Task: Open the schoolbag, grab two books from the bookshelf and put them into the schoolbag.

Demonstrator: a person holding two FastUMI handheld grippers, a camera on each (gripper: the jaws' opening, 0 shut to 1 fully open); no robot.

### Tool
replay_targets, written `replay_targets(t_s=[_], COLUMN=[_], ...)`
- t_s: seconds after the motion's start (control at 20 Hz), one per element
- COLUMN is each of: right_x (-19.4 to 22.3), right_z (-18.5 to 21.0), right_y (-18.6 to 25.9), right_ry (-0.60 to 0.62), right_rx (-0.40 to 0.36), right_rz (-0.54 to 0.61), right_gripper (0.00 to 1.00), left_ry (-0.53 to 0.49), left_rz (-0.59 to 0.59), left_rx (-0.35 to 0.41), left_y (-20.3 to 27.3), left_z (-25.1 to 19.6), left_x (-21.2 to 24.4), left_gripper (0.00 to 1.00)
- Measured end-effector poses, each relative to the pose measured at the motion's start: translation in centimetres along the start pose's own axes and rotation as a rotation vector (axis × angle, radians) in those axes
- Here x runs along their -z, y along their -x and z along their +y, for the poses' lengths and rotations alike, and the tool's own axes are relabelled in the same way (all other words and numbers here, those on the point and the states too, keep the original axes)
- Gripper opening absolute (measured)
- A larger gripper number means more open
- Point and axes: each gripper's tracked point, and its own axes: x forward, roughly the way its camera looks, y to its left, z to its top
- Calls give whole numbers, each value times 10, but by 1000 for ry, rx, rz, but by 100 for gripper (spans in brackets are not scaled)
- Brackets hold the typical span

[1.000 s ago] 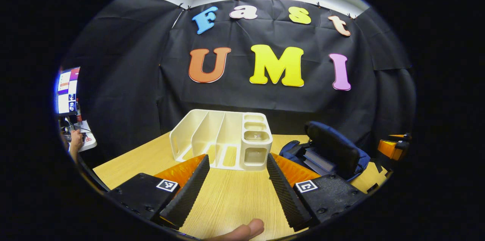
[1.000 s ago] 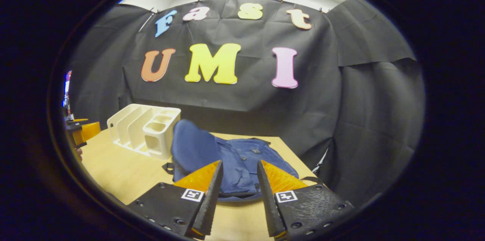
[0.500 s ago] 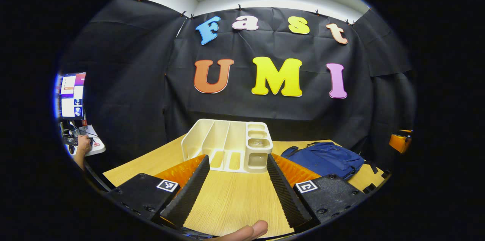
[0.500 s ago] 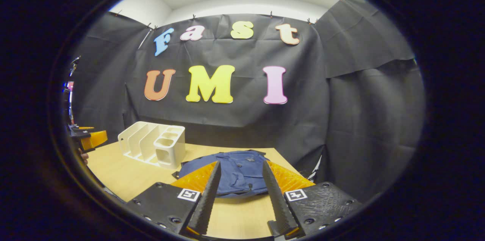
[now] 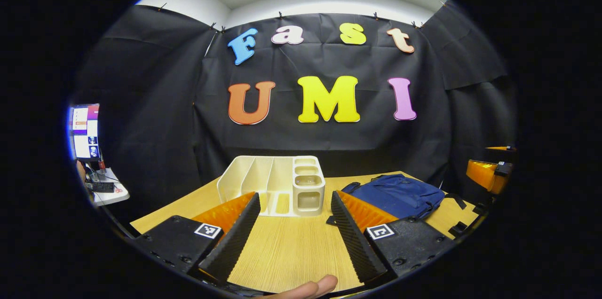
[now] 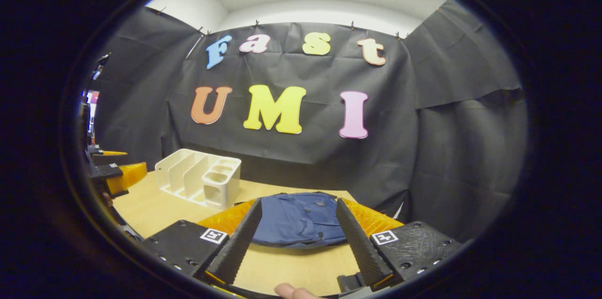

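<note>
A white bookshelf stands at the back of the table, its slots empty. Right of it the blue schoolbag lies flat with its flap down. My left gripper is open over bare tabletop, short of the bookshelf, with nothing between its fingers. The right gripper shows at the far right edge. In the right gripper view, my right gripper is open and held back from the schoolbag, which lies beyond its fingers. The bookshelf is to the left, and the left gripper is at the left edge.
The wooden table ends at the black cloth wall behind the shelf and the bag. A monitor and a small white desk stand off to the left. A person's fingertip shows at the bottom edge.
The schoolbag's flap, raised a second ago with books showing inside, has come down flat. Both grippers have drawn back from the bag and shelf. The right gripper has opened wider.
</note>
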Motion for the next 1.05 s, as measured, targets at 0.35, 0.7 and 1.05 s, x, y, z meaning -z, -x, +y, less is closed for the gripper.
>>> replay_targets(t_s=[0.35, 0.7, 1.05], right_x=[7, 13, 12], right_z=[-9, -20, -20], right_y=[-1, -4, 3], right_ry=[8, 6, 53], right_rx=[22, 61, 85], right_rz=[5, 20, 22], right_gripper=[95, 95, 98], left_ry=[1, -16, -24], left_rz=[19, 33, 16], left_rx=[3, 17, 1], left_y=[-1, -1, 2], left_z=[-1, -5, 1], left_x=[5, 8, 2], left_gripper=[96, 96, 96])
